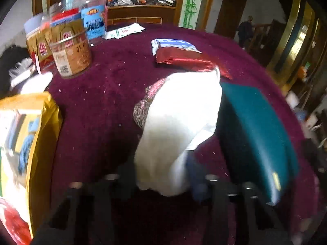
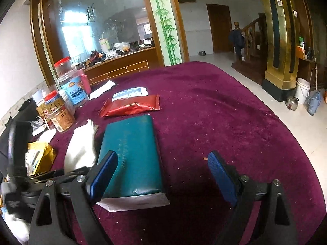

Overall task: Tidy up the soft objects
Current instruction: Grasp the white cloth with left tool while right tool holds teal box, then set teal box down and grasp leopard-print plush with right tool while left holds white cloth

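Looking along the left gripper [image 1: 163, 185], the left wrist view shows a soft white cloth-like bundle [image 1: 179, 126] filling the gap between the jaws; the pads appear pressed on its near end, so the gripper is judged to be grasping it, though the frame is blurred. A mottled pink-and-brown knitted piece [image 1: 146, 106] shows at the bundle's left edge, partly hidden by it. Just beside it on the right lies a teal rectangular soft packet with a silver sealed end [image 1: 257, 134]. Farther back rest a red foil pouch [image 1: 184, 60] and, partly under it, a white-and-blue flat packet [image 1: 173, 43]. All sit on the maroon plush table covering [image 1: 114, 102]. A yellow printed bag [image 1: 30, 143] stands at the left edge; a gold-labelled round tin [image 1: 70, 58] and other jars crowd the far left corner.

In the right wrist view, the right gripper [image 2: 163, 175] stands released, its blue pads [image 2: 221, 180] wide apart with nothing between them. The left pad overlaps the near left edge of the teal packet [image 2: 132, 155] in the picture; whether it touches cannot be told. The white bundle [image 2: 83, 147] lies left of the packet, the red pouch [image 2: 130, 106] beyond it, and the blue-labelled clear jar with a red lid [image 2: 73, 89] at the rear.

Progress, as a judgement: early. The soft items remain spread loosely over the covering, no tidy group is evident, and only the white bundle is in hand. Where the items are meant to go cannot be told.
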The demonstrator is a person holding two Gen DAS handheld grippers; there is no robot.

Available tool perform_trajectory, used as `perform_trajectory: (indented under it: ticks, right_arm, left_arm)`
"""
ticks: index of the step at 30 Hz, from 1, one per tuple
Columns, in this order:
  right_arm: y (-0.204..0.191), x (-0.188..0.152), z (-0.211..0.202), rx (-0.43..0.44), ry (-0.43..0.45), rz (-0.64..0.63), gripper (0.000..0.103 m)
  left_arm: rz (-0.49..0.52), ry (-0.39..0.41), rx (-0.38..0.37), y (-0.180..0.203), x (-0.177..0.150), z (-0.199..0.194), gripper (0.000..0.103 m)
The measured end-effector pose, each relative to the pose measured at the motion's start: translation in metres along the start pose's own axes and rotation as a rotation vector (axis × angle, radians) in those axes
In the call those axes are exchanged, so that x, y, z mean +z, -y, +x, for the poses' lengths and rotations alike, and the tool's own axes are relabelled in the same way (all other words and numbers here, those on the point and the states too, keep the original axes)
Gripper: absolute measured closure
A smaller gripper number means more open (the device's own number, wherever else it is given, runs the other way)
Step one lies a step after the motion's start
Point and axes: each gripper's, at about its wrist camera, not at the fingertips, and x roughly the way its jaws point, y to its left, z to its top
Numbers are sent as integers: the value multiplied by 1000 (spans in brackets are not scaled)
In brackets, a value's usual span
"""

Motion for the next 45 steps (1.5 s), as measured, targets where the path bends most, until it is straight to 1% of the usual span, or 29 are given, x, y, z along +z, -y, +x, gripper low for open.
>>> perform_trajectory:
  ticks: [1,4,6,9,10,12,13,14,15,16,17,18,20,22,23,25,26,27,28,29,30,31,35,38,39,41,42,43,45]
  right_arm:
    - [0,0,1,0,-3,-3,14]
    - [-1,-2,2,12,-4,-8,14]
    - [-2,0,1,38,-5,-9,14]
    - [-12,6,-2,65,-16,-20,14]
    - [-19,9,-2,87,-31,-34,14]
    - [-39,17,-2,126,-62,-72,14]
    - [-50,22,-1,149,-86,-93,14]
    - [-62,27,3,182,-120,-110,14]
    - [-74,35,8,236,-166,-116,14]
    - [-82,41,13,273,-202,-110,14]
    - [-91,47,19,305,-245,-101,14]
    - [-96,52,24,323,-269,-92,14]
    - [-103,63,29,335,-282,-74,14]
    - [-105,74,31,327,-281,-74,14]
    - [-105,79,31,321,-279,-75,14]
    - [-103,88,34,315,-287,-74,14]
    - [-101,90,37,313,-297,-74,14]
    - [-101,92,42,312,-313,-76,14]
    - [-101,92,47,311,-327,-79,14]
    - [-102,93,53,307,-342,-82,14]
    - [-105,91,61,302,-360,-86,14]
    - [-108,89,70,295,-381,-89,14]
    - [-126,72,101,288,-458,-107,16]
    - [-150,58,116,260,-504,-162,21]
    - [-155,54,120,253,-513,-176,26]
    - [-166,46,132,227,-542,-201,41]
    - [-168,43,137,213,-558,-208,54]
    - [-169,40,141,189,-562,-220,60]
    - [-166,41,140,205,-551,-218,64]
  left_arm:
    - [-8,4,-29,-3,-2,-7,75]
    - [-29,56,-88,-13,-12,-40,75]
    - [-52,83,-147,-26,-20,-65,75]
    - [-79,121,-198,-43,-27,-92,75]
    - [-85,128,-216,-50,-30,-101,75]
    - [-77,137,-213,-53,-38,-109,75]
    - [-58,137,-200,-52,-39,-111,73]
    - [-48,138,-189,-49,-38,-109,67]
    - [-39,137,-170,-46,-38,-107,40]
    - [-33,131,-140,-42,-36,-100,18]
    - [-30,130,-108,-37,-35,-92,13]
    - [-22,135,-88,-34,-33,-85,11]
    - [5,123,-49,-23,-29,-66,10]
    - [8,90,-33,-17,-23,-46,10]
    - [-3,65,-36,-16,-20,-33,11]
    - [-59,-1,-88,-21,-17,-14,33]
    - [-87,11,-85,-26,-17,-14,38]
    - [-107,9,-101,-31,-17,-16,47]
    - [-145,5,-139,-42,-18,-19,60]
    - [-170,9,-169,-49,-19,-23,68]
    - [-200,8,-211,-59,-22,-28,81]
    - [-242,1,-263,-70,-26,-34,82]
    - [-258,55,-326,-84,-40,-68,82]
    - [-250,91,-344,-89,-46,-90,82]
    - [-246,98,-341,-89,-46,-94,82]
    - [-235,104,-318,-85,-46,-96,61]
    - [-231,102,-299,-83,-45,-94,37]
    - [-234,100,-274,-81,-44,-90,27]
    - [-231,96,-246,-76,-43,-84,27]
